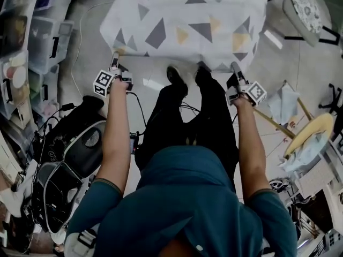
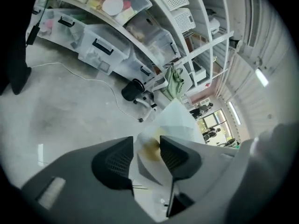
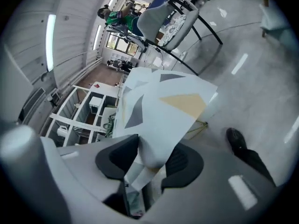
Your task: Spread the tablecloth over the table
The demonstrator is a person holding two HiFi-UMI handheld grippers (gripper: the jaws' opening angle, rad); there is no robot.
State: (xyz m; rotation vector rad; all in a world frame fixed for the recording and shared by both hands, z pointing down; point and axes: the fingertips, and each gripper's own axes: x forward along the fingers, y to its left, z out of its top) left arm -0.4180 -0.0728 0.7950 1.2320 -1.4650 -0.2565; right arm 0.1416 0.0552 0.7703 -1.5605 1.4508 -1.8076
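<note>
A white tablecloth [image 1: 182, 20] printed with grey and yellow triangles lies over the table and hides it; its near edge hangs down in front of me. My left gripper [image 1: 114, 56] is at the cloth's near left corner and my right gripper [image 1: 235, 66] at its near right corner. In the left gripper view a folded corner of the cloth [image 2: 175, 120] sits between the parted jaws of the left gripper [image 2: 147, 155]. In the right gripper view the cloth [image 3: 163, 106] likewise runs down between the parted jaws of the right gripper [image 3: 152, 161]. Neither pair of pads visibly pinches it.
Shelves with clear storage bins [image 1: 43, 42] line the left side, with a black bag [image 1: 69, 154] and cables on the floor beside me. A chair [image 1: 305, 9] stands at the far right. My shoes [image 1: 177, 74] are close to the table's near edge.
</note>
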